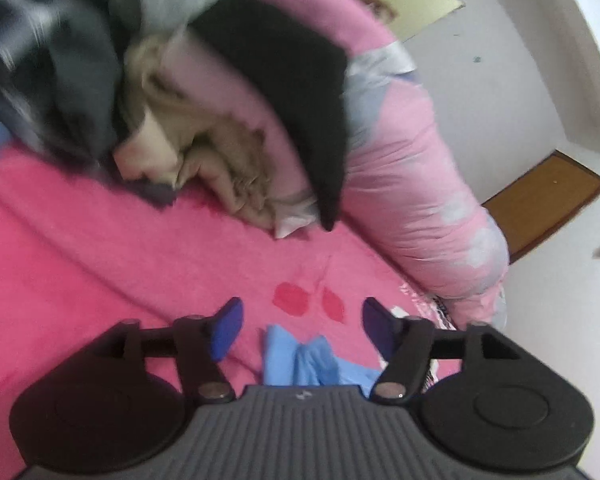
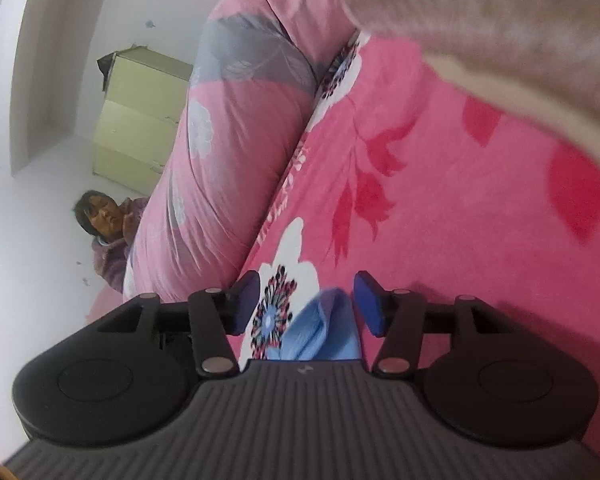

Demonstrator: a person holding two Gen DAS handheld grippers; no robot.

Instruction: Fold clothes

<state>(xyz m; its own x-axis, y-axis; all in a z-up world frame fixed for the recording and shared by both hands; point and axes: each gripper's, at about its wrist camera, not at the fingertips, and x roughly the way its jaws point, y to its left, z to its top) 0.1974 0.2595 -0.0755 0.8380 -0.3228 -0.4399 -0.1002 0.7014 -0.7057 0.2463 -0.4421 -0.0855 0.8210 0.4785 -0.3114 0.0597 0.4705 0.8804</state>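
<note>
The light blue garment point(image 1: 300, 360) lies on the pink bed blanket point(image 1: 100, 272), directly under both tools. In the left wrist view its bunched edge pokes up at six o'clock, between the two blue fingers point(image 1: 228, 328) and closer to the camera than their tips, touching neither pad. In the right wrist view the same blue cloth point(image 2: 324, 328) rises as a fold just inside the finger at the three o'clock side, near its pad, though contact cannot be told for sure; the nine o'clock finger stands well apart from it over a printed flower.

Both the left gripper point(image 1: 300, 320) and the right gripper point(image 2: 306, 304) stand released, holding nothing; the left gap is the wider.

As I judge it, the cloth has been laid down and any fresh grasp would need the fingers drawn back toward six o'clock, since the fabric sits behind the tips, not ahead. Its long axis seems to run from one tool to the other, but too little shows to be sure.

Farther out, at eleven to twelve o'clock in the left view, sits a blurred pile of clothes point(image 1: 204, 120): tan, black, grey check. A rolled pink quilt point(image 1: 412, 184) borders the bed at two o'clock.
</note>
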